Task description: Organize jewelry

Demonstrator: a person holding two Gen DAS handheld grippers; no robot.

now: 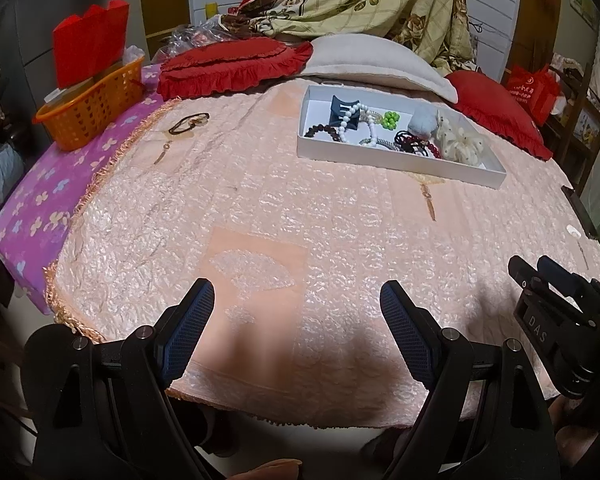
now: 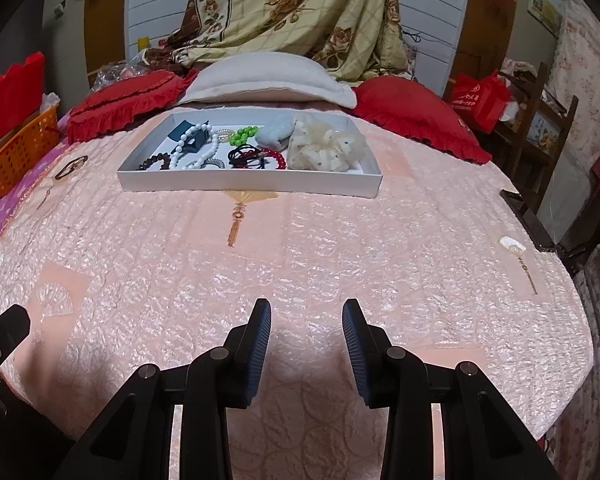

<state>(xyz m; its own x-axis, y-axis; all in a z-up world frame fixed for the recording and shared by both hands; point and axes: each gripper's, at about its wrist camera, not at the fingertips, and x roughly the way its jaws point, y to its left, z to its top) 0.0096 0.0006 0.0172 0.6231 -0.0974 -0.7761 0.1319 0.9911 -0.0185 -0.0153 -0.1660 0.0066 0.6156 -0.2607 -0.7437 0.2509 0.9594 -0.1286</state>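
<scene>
A white tray lies on the pink bedspread at the far side. It holds a white bead necklace, green beads, a red bead bracelet, a dark bead bracelet and a cream scrunchie. A dark loop bracelet lies loose left of the tray. A small white piece rests near the right edge. My left gripper stands wide open over the near bedspread, with nothing in it. My right gripper hovers beside it, jaws apart and nothing between them.
An orange basket with red bags sits at the bed's left edge on a purple sheet. Red pillows and a white pillow lie behind the tray under a floral blanket. A dark wooden chair stands off the right edge.
</scene>
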